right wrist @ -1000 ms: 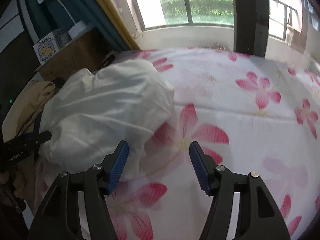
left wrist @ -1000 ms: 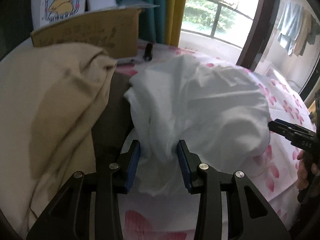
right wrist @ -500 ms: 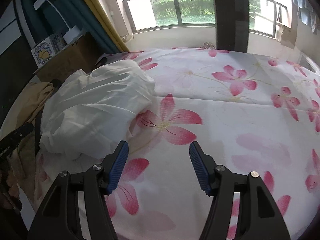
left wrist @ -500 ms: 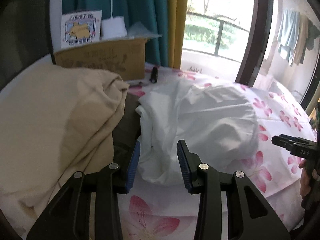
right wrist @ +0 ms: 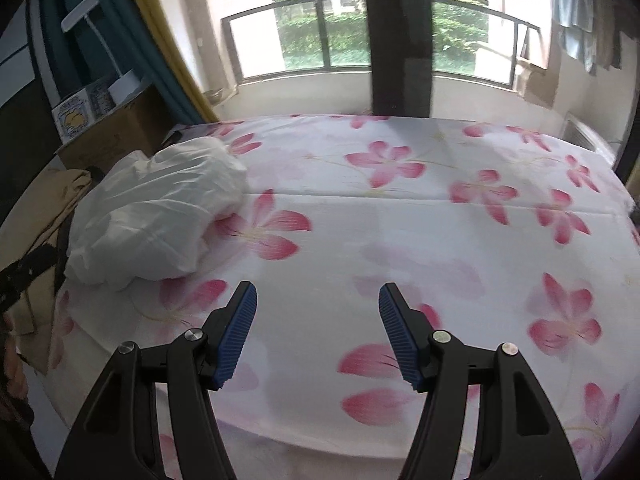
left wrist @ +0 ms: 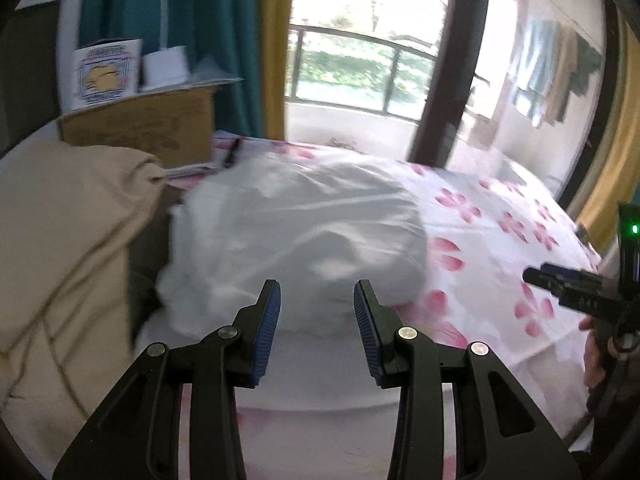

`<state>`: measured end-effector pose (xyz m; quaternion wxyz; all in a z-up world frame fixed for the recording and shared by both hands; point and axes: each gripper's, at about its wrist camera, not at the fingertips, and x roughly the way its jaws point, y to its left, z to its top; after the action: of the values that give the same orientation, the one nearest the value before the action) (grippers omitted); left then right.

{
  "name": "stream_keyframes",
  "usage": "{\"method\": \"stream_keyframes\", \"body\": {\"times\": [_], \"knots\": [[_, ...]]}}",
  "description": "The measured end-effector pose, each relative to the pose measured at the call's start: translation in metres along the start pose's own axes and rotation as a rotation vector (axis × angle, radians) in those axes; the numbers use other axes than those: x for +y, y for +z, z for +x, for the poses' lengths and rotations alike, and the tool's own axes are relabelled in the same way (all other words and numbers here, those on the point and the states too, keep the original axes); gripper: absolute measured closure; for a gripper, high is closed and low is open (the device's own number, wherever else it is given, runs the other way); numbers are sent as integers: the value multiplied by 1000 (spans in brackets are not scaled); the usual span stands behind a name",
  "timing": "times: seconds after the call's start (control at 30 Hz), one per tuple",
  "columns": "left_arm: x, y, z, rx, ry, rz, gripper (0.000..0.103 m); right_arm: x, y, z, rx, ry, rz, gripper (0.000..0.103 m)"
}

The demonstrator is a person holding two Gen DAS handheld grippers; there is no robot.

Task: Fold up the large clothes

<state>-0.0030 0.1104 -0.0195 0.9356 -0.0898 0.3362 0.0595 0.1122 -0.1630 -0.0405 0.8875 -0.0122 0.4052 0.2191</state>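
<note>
— White shirt (left wrist: 296,240) sits bunched on the bed (right wrist: 400,240), beside the tan blanket (left wrist: 60,240).
— Heavy?
— Looks soft and floppy (grab an edge). Left hand-held gripper (left wrist: 317,320) and right hand-held gripper (right wrist: 318,328) gape wide, holding nothing.

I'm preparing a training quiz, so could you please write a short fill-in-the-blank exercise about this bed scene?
1. The crumpled white garment lies on a bedsheet printed with pink ____.
2. The left gripper has its jaws ____, with nothing between them.
3. The tan cloth lies to the ____ of the white garment in the left wrist view.
4. The cardboard box stands in front of a ____ curtain.

Missing words: flowers; open; left; teal
</note>
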Motion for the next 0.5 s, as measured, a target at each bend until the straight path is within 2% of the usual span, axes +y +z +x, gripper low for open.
{"method": "stream_keyframes", "body": {"times": [0.23, 0.4, 0.5], "knots": [[-46, -8, 11, 64, -59, 68, 63, -36, -10, -22, -37, -70, 49, 37], [-76, -8, 17, 75, -29, 113, 62, -57, -12, -38, -66, -124, 79, 35], [-90, -6, 20, 69, -41, 134, 62, -65, -11, -52, -92, -160, 76, 34]]}}
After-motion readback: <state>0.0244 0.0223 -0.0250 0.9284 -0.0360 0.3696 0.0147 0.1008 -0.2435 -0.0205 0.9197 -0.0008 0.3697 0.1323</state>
